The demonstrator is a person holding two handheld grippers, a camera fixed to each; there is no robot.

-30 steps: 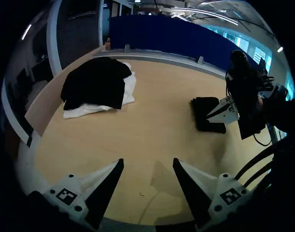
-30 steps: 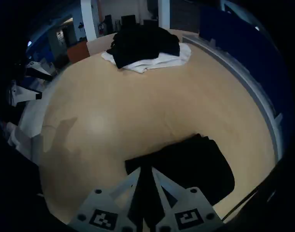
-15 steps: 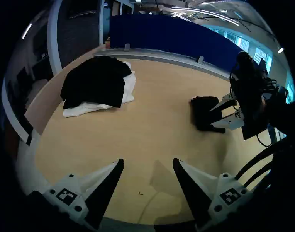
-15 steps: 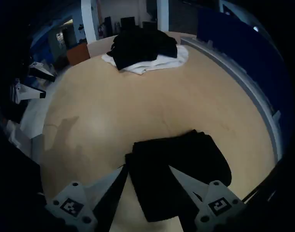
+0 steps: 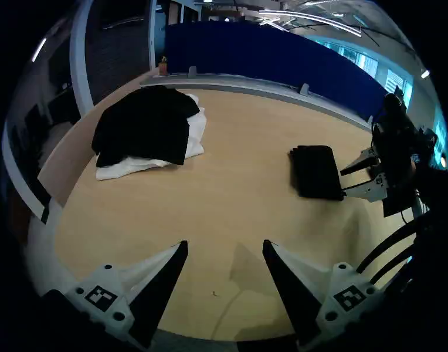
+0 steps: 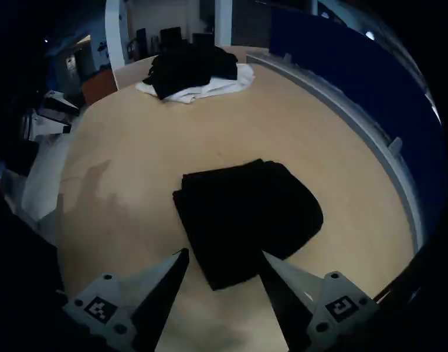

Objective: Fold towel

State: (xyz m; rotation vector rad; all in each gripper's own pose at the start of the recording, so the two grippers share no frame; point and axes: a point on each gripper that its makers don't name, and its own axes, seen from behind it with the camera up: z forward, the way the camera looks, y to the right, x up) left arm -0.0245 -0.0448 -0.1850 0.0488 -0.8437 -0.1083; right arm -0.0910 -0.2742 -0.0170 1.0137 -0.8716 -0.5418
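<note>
Ahead of both claws, a wide pale wooden table (image 5: 236, 193) is stretching out, and a dark blue partition (image 5: 271, 53) is running along its far edge. Far ahead and to the left of the left claw (image 5: 224, 243), a loose pile of black and white cloths (image 5: 145, 132) is sitting near the table's far side, with the black pieces lying on top of the white ones. Ahead and to the right of that claw, well apart from the pile, the folded black towel (image 5: 315, 171) is lying flat on the bare wood as a neat rectangle. The right claw (image 6: 224, 252) is hovering just at the towel's near edge. Its fingers are standing wide apart, the towel's near end is showing between them, and it is gripping nothing. Whether its tips are brushing the cloth cannot be told. The left claw is hanging over the near part of the table, with its fingers spread wide and holding nothing.
</note>
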